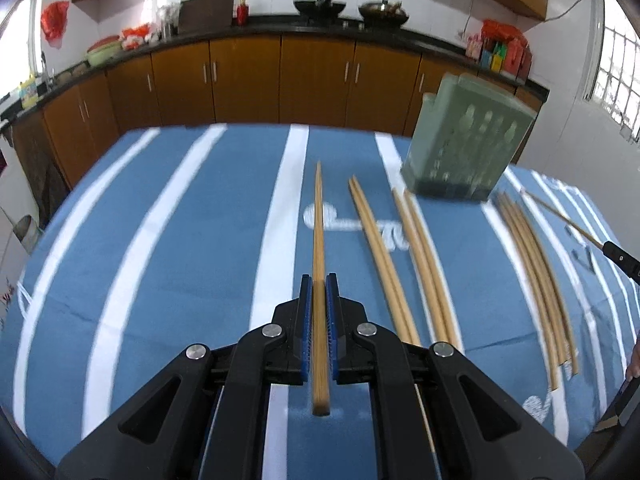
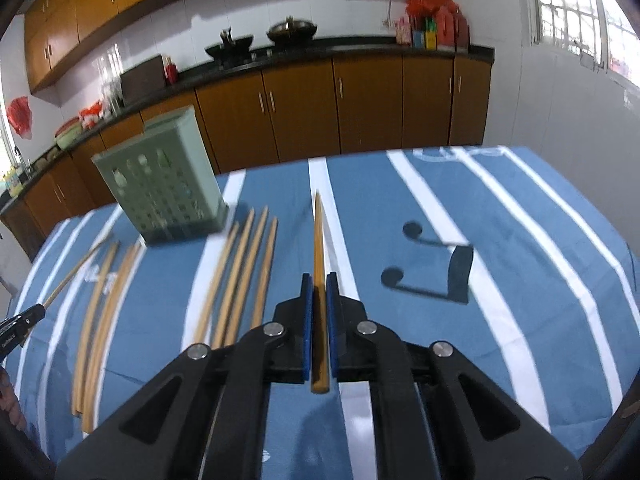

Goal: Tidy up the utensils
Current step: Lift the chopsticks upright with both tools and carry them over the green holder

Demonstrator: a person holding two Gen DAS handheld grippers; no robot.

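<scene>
My left gripper point(image 1: 319, 280) is shut on a wooden chopstick point(image 1: 318, 232) that points forward over the blue striped tablecloth point(image 1: 180, 240). My right gripper point(image 2: 319, 278) is shut on another wooden chopstick point(image 2: 319, 236). A green perforated utensil holder point(image 1: 464, 144) stands ahead and right of the left gripper; in the right wrist view it stands ahead and left point(image 2: 164, 184). Several loose chopsticks point(image 1: 404, 256) lie on the cloth in front of the holder, and also show in the right wrist view point(image 2: 240, 276). The right gripper with its chopstick shows at the left view's right edge point(image 1: 620, 260).
Kitchen cabinets point(image 1: 312, 76) and a dark counter with woks and bottles run behind the table. The table's far edge lies just behind the holder. A black note-shaped print point(image 2: 440, 268) marks the cloth on the right. A window point(image 2: 580, 12) is at the right.
</scene>
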